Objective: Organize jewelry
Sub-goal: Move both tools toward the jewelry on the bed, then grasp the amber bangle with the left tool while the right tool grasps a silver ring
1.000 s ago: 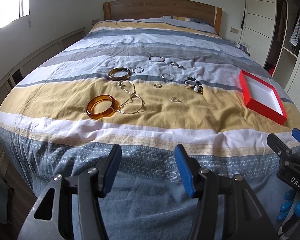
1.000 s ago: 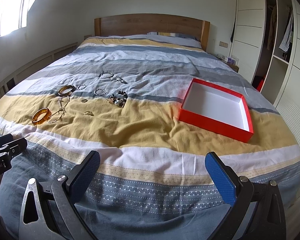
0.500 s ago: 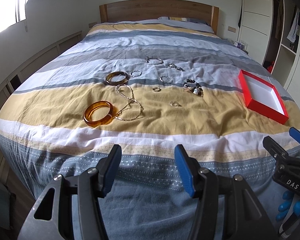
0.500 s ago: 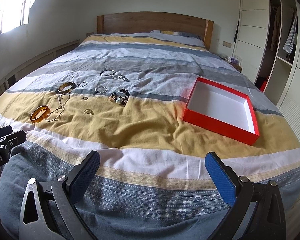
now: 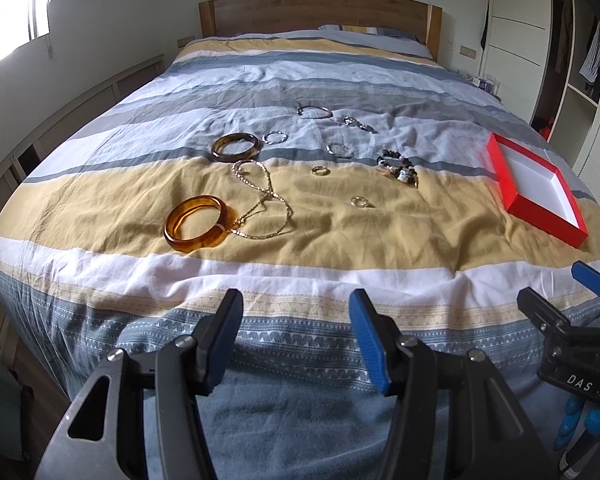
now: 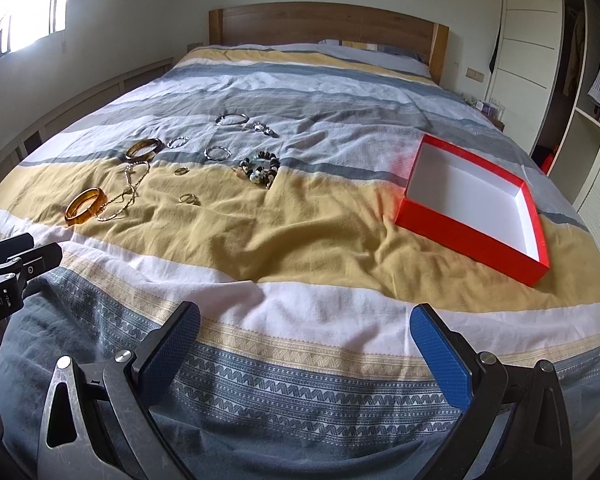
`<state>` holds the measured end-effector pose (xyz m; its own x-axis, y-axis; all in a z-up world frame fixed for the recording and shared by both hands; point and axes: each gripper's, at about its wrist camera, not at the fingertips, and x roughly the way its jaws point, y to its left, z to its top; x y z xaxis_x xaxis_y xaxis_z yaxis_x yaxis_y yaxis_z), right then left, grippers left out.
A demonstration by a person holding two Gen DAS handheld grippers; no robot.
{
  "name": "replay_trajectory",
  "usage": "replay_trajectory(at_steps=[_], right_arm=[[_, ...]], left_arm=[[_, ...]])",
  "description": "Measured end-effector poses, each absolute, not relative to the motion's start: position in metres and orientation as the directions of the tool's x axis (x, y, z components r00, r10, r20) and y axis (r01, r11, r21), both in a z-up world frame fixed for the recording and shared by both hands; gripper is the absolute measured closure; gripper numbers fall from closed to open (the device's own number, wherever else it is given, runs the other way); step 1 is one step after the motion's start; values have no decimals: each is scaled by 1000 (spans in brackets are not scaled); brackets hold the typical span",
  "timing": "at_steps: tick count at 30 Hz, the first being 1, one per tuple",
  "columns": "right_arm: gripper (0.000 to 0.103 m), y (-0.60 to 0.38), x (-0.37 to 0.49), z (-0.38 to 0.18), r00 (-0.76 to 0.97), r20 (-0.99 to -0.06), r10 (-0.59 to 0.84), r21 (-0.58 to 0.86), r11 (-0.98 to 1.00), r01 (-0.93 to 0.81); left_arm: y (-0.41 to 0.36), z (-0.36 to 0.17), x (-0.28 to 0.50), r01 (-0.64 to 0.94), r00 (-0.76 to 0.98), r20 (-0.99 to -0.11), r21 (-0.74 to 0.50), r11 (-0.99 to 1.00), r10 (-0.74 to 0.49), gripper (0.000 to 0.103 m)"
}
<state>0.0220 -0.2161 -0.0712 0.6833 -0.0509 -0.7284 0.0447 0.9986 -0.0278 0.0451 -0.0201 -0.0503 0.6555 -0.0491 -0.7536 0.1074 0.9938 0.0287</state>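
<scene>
Jewelry lies scattered on the striped bedspread: an amber bangle (image 5: pixel 198 222) (image 6: pixel 84 206), a gold chain necklace (image 5: pixel 266 200), a dark brown bangle (image 5: pixel 236 146), a beaded bracelet (image 5: pixel 398 168) (image 6: pixel 260 168), several silver bracelets and small rings (image 5: pixel 358 201). An empty red box (image 5: pixel 534 188) (image 6: pixel 476 200) with a white inside sits to the right. My left gripper (image 5: pixel 296 332) hangs open over the foot of the bed, nothing between its fingers. My right gripper (image 6: pixel 304 348) is open wide, also empty, at the foot of the bed below the box.
A wooden headboard (image 5: pixel 320 12) stands at the far end. White wardrobe doors and open shelves with clothes (image 6: pixel 592 72) line the right wall. A window (image 5: pixel 8 12) and low panelling run along the left. A blue-gloved hand (image 5: pixel 576 424) shows under the right gripper.
Both views have shifted slightly toward the bed; the jewelry and red box now sit a little lower and nearer in the frames. Both grippers stay open and empty.
</scene>
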Motion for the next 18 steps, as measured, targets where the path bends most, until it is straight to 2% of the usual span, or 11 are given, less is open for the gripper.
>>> replay_trajectory(at_steps=[12, 16, 18], right_arm=[[2, -209, 47, -75, 654, -756, -25, -38, 999, -5], [20, -202, 61, -77, 636, -771, 4, -28, 999, -39], [25, -199, 70, -77, 627, -778, 26, -16, 998, -61]], left_arm=[[8, -60, 68, 76, 634, -772, 6, 997, -43, 50], [22, -64, 75, 66, 627, -778, -3, 998, -43, 50], [31, -66, 80, 58, 624, -781, -9, 998, -43, 50]])
